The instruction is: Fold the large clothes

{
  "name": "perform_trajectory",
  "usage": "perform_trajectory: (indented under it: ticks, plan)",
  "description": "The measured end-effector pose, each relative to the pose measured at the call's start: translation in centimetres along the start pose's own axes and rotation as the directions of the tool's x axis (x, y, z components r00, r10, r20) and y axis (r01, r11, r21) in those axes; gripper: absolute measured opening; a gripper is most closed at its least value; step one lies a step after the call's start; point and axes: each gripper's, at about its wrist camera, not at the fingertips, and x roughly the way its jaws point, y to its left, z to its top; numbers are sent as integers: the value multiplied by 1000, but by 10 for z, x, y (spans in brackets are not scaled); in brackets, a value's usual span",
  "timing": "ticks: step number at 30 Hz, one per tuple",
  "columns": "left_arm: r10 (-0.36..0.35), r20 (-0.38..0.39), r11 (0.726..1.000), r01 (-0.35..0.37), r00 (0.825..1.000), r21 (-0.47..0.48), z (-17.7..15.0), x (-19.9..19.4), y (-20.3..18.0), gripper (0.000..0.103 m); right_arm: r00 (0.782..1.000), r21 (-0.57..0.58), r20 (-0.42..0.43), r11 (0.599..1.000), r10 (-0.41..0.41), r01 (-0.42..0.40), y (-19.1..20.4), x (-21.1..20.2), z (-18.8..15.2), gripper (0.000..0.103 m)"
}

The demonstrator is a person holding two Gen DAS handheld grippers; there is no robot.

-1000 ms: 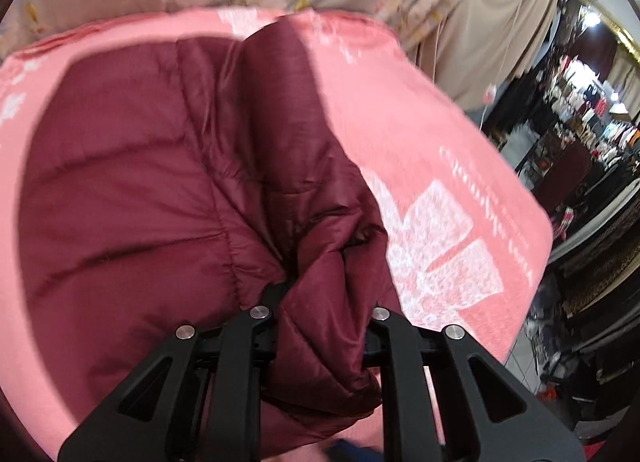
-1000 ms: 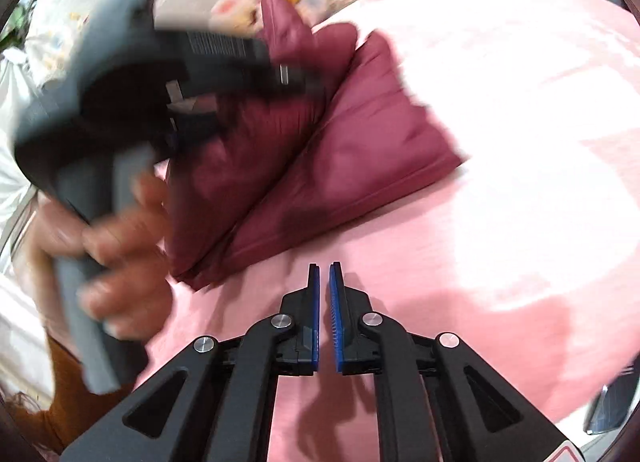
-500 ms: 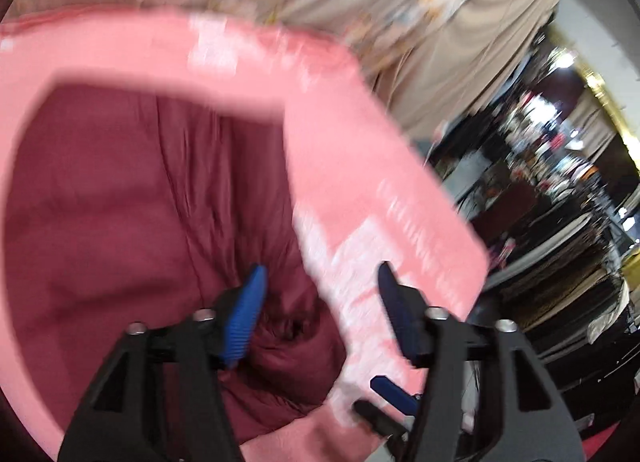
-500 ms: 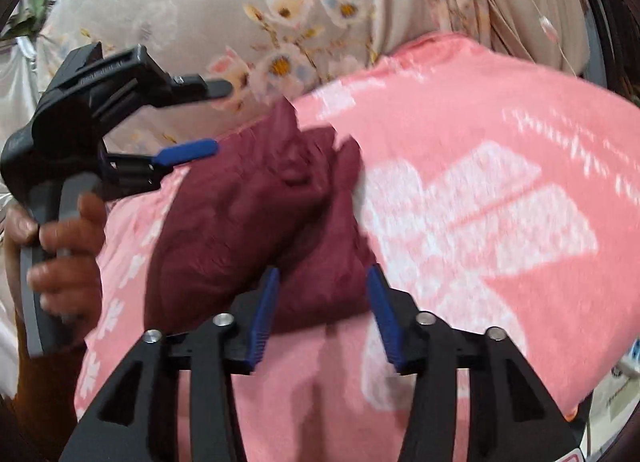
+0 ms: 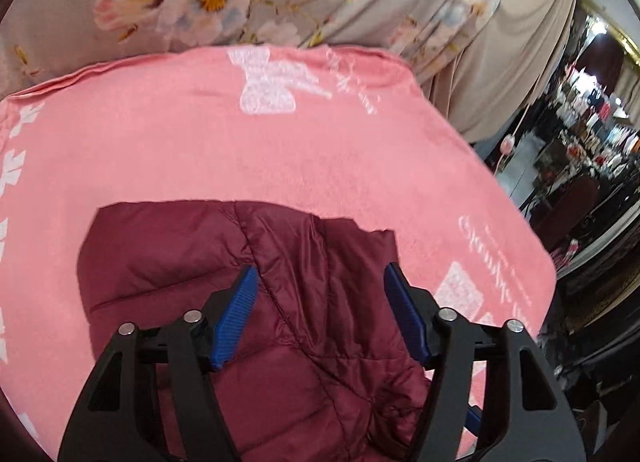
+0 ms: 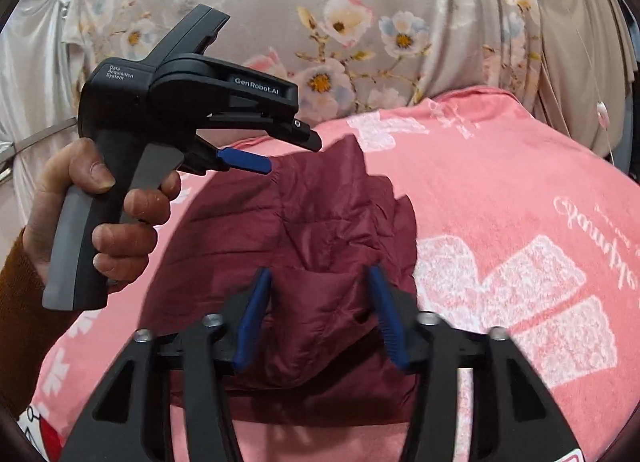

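A maroon quilted jacket [image 5: 304, 302] lies folded and bunched on a pink blanket [image 5: 280, 150]. My left gripper [image 5: 320, 268] hovers above it, open, its blue pads clear of the cloth. In the right wrist view a hand [image 6: 116, 222] holds that left gripper [image 6: 292, 156] over the jacket's [image 6: 320, 214] far left edge. My right gripper [image 6: 320, 270] is at the jacket's near edge. A raised fold of the jacket lies between its blue pads [image 6: 252, 318]. Its jaws are closing, and the pads stand apart from the fold.
The pink blanket [image 6: 500, 190] with white printed patterns covers the whole work surface. A grey floral curtain [image 6: 380, 22] hangs right behind it. Beyond the blanket's right edge is a dim shop area with racks of clothes [image 5: 592, 134]. An orange sleeve [image 6: 16, 302] shows at the left.
The left gripper let go of the jacket fold, opened and lifted away. The right gripper went from shut to open and moved up over the jacket's near edge.
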Motion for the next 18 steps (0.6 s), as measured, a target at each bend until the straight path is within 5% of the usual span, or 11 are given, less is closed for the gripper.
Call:
perform_trajectory:
  ticks: [1, 7, 18]
  plan:
    - [6, -20, 1000, -5, 1000, 10, 0, 10, -2, 60, 1000, 38, -11, 999, 13, -12, -8, 1, -2, 11]
    - [33, -86, 998, -28, 996, 62, -2, 56, -19, 57, 990, 332, 4, 934, 141, -134, -63, -10, -21, 5]
    - [103, -104, 992, -95, 989, 83, 1, 113, -25, 55, 985, 379, -145, 925, 93, -32, -79, 20, -52, 4]
